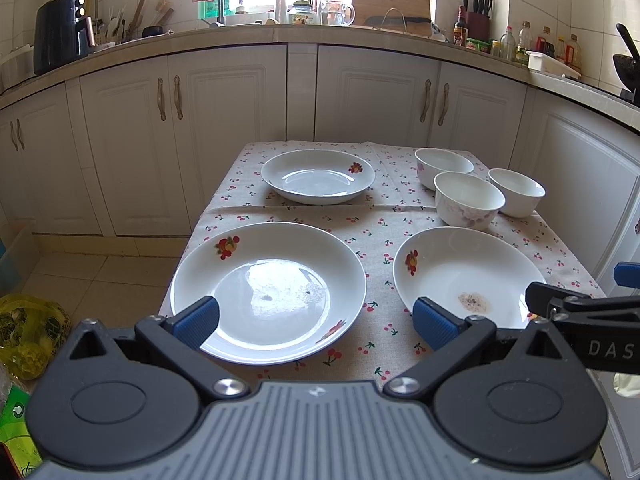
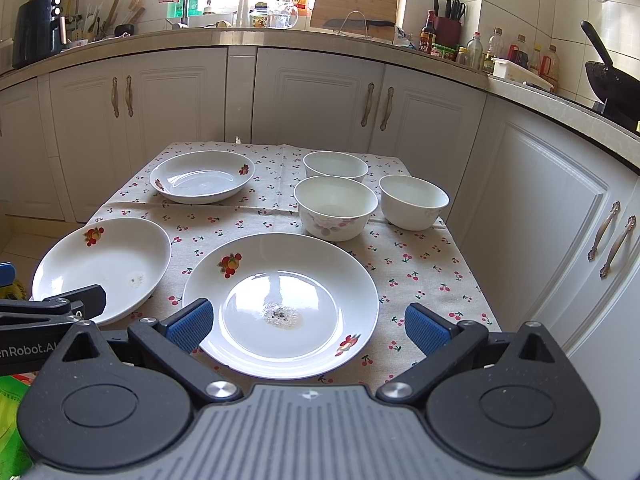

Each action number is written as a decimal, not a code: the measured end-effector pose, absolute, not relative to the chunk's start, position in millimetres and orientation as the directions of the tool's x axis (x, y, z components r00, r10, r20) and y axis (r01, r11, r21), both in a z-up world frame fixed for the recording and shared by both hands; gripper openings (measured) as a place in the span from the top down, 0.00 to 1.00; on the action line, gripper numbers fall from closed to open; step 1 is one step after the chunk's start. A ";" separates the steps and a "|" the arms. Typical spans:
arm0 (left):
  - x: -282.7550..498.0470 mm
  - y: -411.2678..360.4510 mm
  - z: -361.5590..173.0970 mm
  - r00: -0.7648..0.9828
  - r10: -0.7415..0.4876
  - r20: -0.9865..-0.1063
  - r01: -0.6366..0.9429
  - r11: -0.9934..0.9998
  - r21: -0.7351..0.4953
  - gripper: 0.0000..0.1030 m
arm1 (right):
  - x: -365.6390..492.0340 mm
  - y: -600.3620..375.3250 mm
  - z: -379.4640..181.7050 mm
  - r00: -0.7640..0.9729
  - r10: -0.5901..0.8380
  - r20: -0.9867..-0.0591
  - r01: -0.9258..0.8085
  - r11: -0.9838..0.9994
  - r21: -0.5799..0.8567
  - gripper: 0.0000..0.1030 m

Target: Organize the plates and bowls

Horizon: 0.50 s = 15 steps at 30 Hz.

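Kitchen table (image 1: 372, 240) — plates, bowls

surface (image 2: 424, 280): small, under a cherry-print cloth (image 2: 272, 216)
plates: one (image 1: 268, 292) before the left tongs (image 1: 316, 322), one (image 2: 280, 304) before the right tongs (image 2: 308, 322), one (image 2: 202, 176) farther back
bowls (image 2: 336, 206): three clustered beyond the right tongs
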State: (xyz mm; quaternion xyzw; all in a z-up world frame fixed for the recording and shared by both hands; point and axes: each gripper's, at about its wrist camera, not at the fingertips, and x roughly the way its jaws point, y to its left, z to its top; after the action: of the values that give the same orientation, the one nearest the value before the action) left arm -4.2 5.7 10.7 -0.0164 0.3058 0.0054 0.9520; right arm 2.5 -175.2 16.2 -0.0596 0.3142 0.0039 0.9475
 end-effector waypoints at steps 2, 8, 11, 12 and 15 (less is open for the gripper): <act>-4.2 5.7 10.7 0.813 0.000 -0.582 -0.020 0.999 -0.028 0.01 | 3.1 -175.5 16.2 0.802 -0.029 -0.596 -0.045 0.993 -0.109 0.00; -3.8 5.2 8.9 0.813 0.000 -0.583 -0.019 0.999 -0.027 0.01 | 2.5 -175.2 16.0 0.803 -0.030 -0.595 -0.045 0.993 -0.111 0.00; -1.8 4.4 5.4 0.810 -0.002 -0.586 -0.018 0.999 -0.028 0.01 | 3.4 -175.5 16.3 0.803 -0.030 -0.595 -0.044 0.993 -0.109 0.00; -1.3 4.6 4.7 0.810 -0.003 -0.587 -0.017 0.999 -0.028 0.01 | 3.2 -175.5 16.3 0.804 -0.030 -0.594 -0.044 0.993 -0.109 0.00; 0.0 4.6 3.6 0.807 -0.001 -0.590 -0.019 0.999 -0.029 0.01 | 4.8 -174.6 16.7 0.806 -0.027 -0.591 -0.048 0.993 -0.111 0.00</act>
State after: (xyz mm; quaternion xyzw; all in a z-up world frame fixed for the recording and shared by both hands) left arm 0.0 4.6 3.6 -0.0166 0.3104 0.0048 0.9504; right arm 4.8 -174.6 16.7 -0.0604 0.3115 0.0054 0.9483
